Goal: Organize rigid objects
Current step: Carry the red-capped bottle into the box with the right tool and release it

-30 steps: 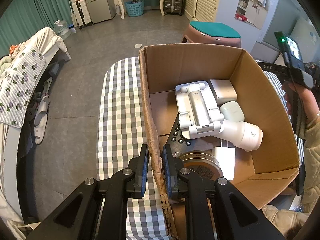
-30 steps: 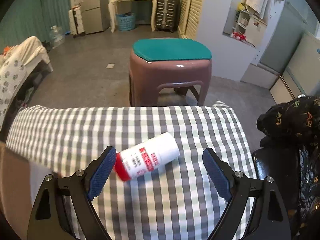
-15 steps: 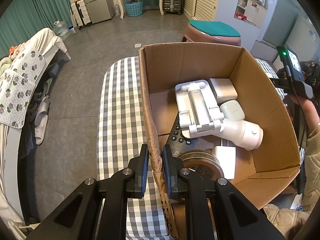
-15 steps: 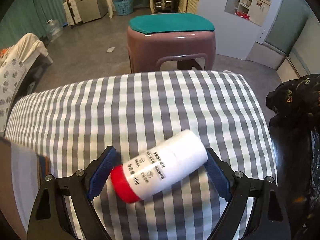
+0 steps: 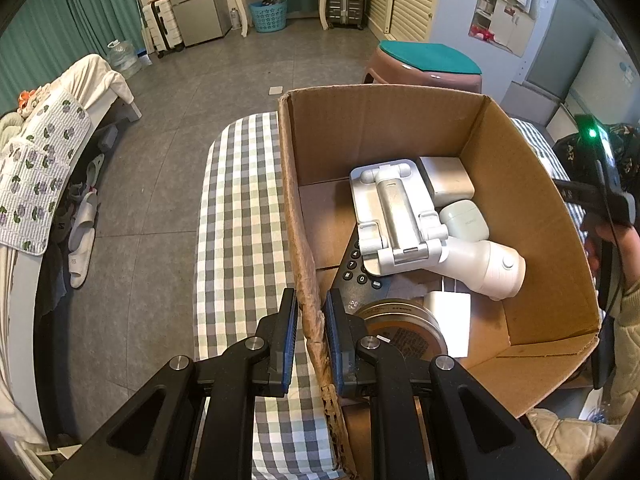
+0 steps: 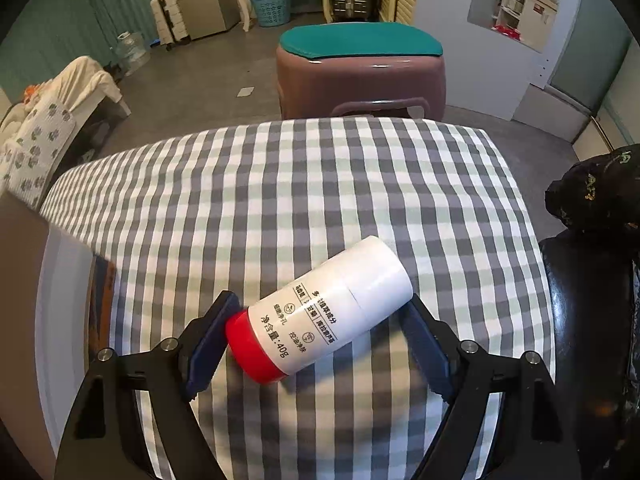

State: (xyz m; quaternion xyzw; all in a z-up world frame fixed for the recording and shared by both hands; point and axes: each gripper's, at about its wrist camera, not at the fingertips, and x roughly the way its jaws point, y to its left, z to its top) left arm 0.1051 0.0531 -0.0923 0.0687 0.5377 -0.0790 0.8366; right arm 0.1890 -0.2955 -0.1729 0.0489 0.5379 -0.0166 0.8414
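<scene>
My left gripper (image 5: 311, 340) is shut on the left wall of an open cardboard box (image 5: 304, 240) that stands on the checked tablecloth. Inside the box lie a white phone stand (image 5: 394, 216), a white handheld device (image 5: 488, 266), a small pale case (image 5: 466, 220), a grey block (image 5: 446, 178), a black remote (image 5: 358, 276), a round tin (image 5: 400, 330) and a white charger (image 5: 448, 312). My right gripper (image 6: 320, 344) is open, its fingers on either side of a white bottle with a red cap (image 6: 324, 310) that lies on its side on the cloth.
A brown stool with a teal cushion (image 6: 360, 60) stands beyond the table's far edge. A dark bag (image 6: 596, 204) sits at the table's right side. The box corner (image 6: 24, 280) shows at the left of the right wrist view. A bed (image 5: 48, 152) stands at far left.
My right gripper has moved forward and down until the white bottle lies between its fingers. My left gripper has kept its hold on the box wall.
</scene>
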